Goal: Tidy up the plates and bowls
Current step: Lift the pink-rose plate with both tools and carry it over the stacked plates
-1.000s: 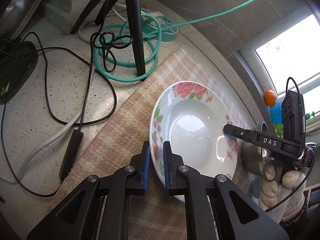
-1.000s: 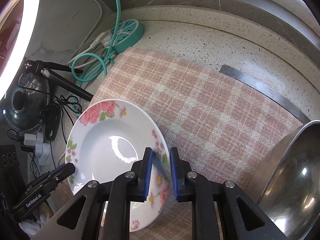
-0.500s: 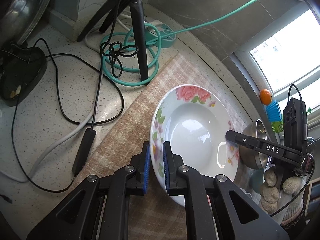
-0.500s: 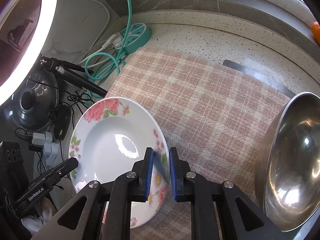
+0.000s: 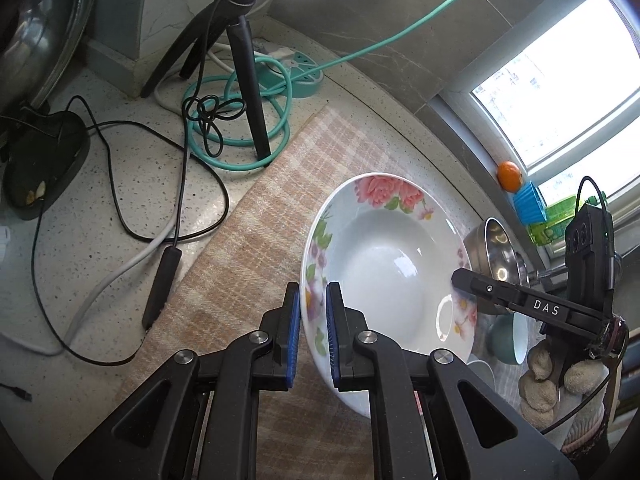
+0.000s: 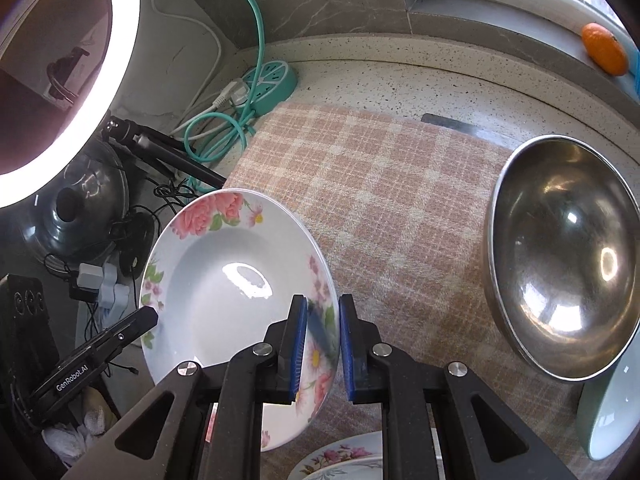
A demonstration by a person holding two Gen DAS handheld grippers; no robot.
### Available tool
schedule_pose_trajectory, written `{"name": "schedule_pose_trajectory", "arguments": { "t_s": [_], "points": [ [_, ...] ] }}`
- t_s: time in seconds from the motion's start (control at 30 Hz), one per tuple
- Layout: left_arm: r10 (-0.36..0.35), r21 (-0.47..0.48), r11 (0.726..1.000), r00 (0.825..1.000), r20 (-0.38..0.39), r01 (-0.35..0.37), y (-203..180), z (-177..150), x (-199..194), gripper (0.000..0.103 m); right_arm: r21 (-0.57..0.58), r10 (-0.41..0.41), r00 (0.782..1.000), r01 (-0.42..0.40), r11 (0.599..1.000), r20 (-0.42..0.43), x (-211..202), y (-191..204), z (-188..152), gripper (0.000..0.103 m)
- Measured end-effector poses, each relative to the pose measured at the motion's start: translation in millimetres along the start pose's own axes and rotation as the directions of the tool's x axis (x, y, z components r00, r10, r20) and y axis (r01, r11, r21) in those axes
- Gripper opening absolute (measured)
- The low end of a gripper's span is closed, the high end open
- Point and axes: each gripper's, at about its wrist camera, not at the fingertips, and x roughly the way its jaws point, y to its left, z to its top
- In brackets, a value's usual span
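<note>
A white deep plate with pink flowers [image 5: 384, 264] [image 6: 224, 280] hangs above the plaid cloth [image 6: 380, 200], held by both grippers. My left gripper [image 5: 312, 336] is shut on the plate's near rim, blue pads on either side. My right gripper [image 6: 322, 348] is shut on the opposite rim. Each gripper's tip shows in the other's view, the right gripper [image 5: 456, 276] and the left gripper [image 6: 148, 316]. A steel bowl [image 6: 560, 256] [image 5: 496, 248] sits on the cloth's right side, with a teal bowl [image 6: 608, 412] beside it. Another floral plate [image 6: 340, 460] peeks in at the bottom edge.
A black tripod [image 5: 248, 68], a teal power strip [image 5: 304, 76] and looped cables lie on the speckled counter left of the cloth. A ring light [image 6: 60, 80] and a pot lid [image 6: 80, 208] stand further left. An orange [image 6: 604, 48] rests on the window sill.
Both grippers have risen with the plate, so the counter looks farther away. The steel bowl has come further into the right wrist view.
</note>
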Motion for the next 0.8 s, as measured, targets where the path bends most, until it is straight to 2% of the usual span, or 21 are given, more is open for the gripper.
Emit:
{"name": "schedule_pose_trajectory", "arguments": {
  "t_s": [0.8],
  "points": [
    [-0.061,0.123,0.99,0.996,-0.064,0.068,-52,-41,-1,0.009,0.142,-0.029,0.998,0.02,0.99,0.061,-55,-45,-80,0.015]
  ]
}}
